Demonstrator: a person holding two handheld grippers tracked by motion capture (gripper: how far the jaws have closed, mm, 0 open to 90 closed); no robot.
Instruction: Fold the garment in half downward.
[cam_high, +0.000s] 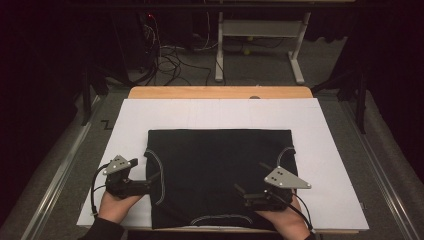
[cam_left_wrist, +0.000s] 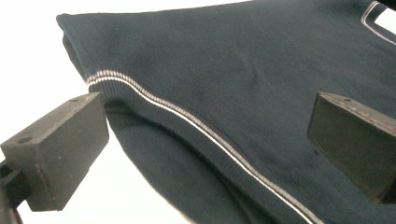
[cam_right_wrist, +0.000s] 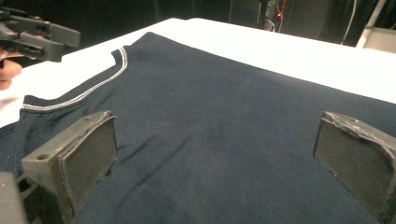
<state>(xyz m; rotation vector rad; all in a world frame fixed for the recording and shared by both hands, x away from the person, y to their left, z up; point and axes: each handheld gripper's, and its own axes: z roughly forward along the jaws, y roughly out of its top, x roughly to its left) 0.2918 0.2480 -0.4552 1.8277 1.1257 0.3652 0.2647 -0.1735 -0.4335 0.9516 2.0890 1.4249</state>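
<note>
Item one, nearest my lens: my left gripper (cam_left_wrist: 205, 140), jaws spread wide and released, one black block low at the left over the white sheet, the other at the right over the cloth, nothing pinched between them. It straddles the left edge of the dark sweater (cam_left_wrist: 243, 70), where a pale trim stripe (cam_left_wrist: 196, 122) runs along the folded border; whether the jaws touch the knit I cannot tell. Item two: my right gripper (cam_right_wrist: 215, 158), likewise unclenched, jaws far apart and hovering low above plain dark fabric, empty. In the high view my left gripper (cam_high: 145, 184) sits at the near left of the garment with my left hand (cam_high: 116, 207) behind it, and my right gripper (cam_high: 240, 192) lies over the near right part with my right hand (cam_high: 280, 220) at the table's near edge. Item three: the dark sweater (cam_high: 220, 175), folded into a rough rectangle, lying flat on the near half of the white sheet (cam_high: 330, 150), its neckline curve at the near edge and pale-trimmed openings at the left and right sides. Item four: the white sheet covers a wooden table (cam_high: 220, 92), whose far edge shows bare. Item five, farthest: a white table frame (cam_high: 260, 30) and loose cables (cam_high: 170, 65) on the grey floor beyond.
</note>
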